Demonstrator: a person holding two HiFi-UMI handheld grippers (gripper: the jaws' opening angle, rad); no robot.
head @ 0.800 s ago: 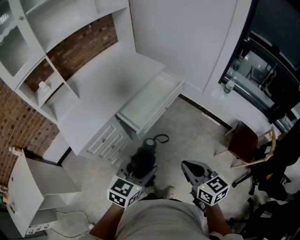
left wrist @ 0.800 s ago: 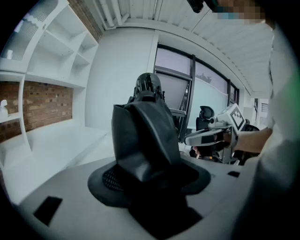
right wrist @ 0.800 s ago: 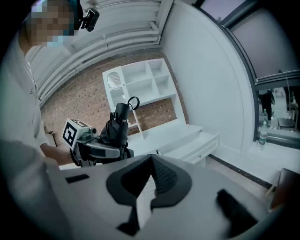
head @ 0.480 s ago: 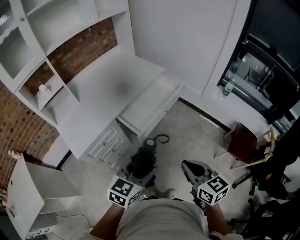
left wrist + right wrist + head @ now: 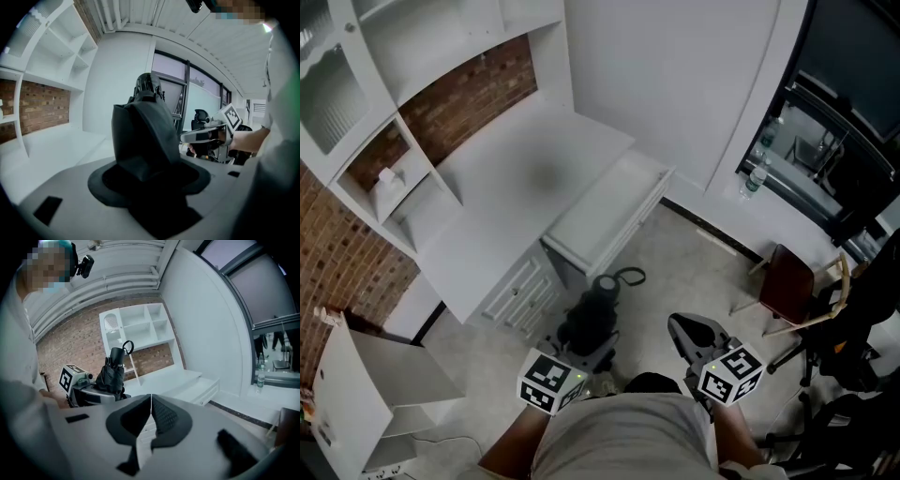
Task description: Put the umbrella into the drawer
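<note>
A folded black umbrella (image 5: 589, 321) stands upright in my left gripper (image 5: 583, 345), whose jaws are shut on its lower body; its strap loop (image 5: 624, 277) hangs toward the drawer. In the left gripper view the umbrella (image 5: 143, 136) fills the space between the jaws. The white drawer (image 5: 611, 212) stands pulled open from the desk, ahead of both grippers and apart from them. My right gripper (image 5: 688, 330) is level beside the left one, shut with nothing in it; in the right gripper view its pads (image 5: 159, 413) meet. That view also shows the umbrella (image 5: 112, 372) and the drawer (image 5: 200, 389).
A white desk (image 5: 502, 202) with a shelf unit (image 5: 389, 112) runs along the brick wall at left. Small closed drawers (image 5: 520, 286) sit below the desk. An open white cabinet door (image 5: 370, 375) is at lower left. A dark red chair (image 5: 787, 281) and black stands are at right.
Both grippers keep their places, the umbrella still in the left one. The desk and drawer have slid slightly right and down in the head view.
</note>
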